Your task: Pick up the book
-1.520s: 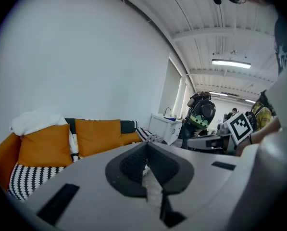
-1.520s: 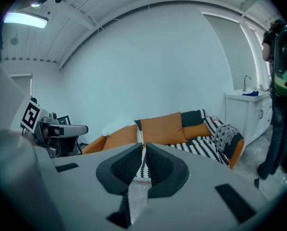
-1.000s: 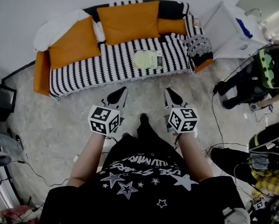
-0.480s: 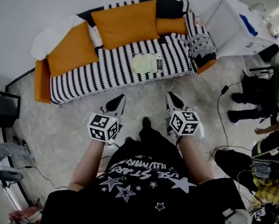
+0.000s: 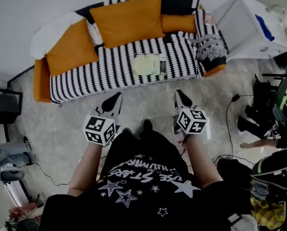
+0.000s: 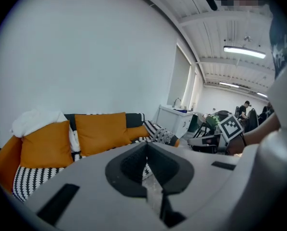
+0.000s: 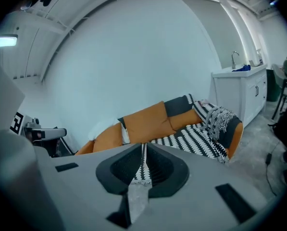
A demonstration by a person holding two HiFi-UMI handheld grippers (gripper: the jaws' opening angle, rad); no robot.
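**Book waits on the sofa, both grippers short of it**

The left gripper [image 5: 113,99] hangs in front of the sofa [image 5: 85,76], jaws pressed together on nothing. The book [image 5: 150,64] lies flat on the sofa's seat, right of middle. The right gripper [image 5: 180,96], also in front, is likewise closed and empty. Unopened jaws could shove the seemingly thin book into the soft cover. No container shows by the sofa.

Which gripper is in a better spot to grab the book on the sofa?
Probably the right gripper: it looks slightly nearer the book on the striped sofa. The left gripper is barely farther. Both are shut and empty, short of the sofa.
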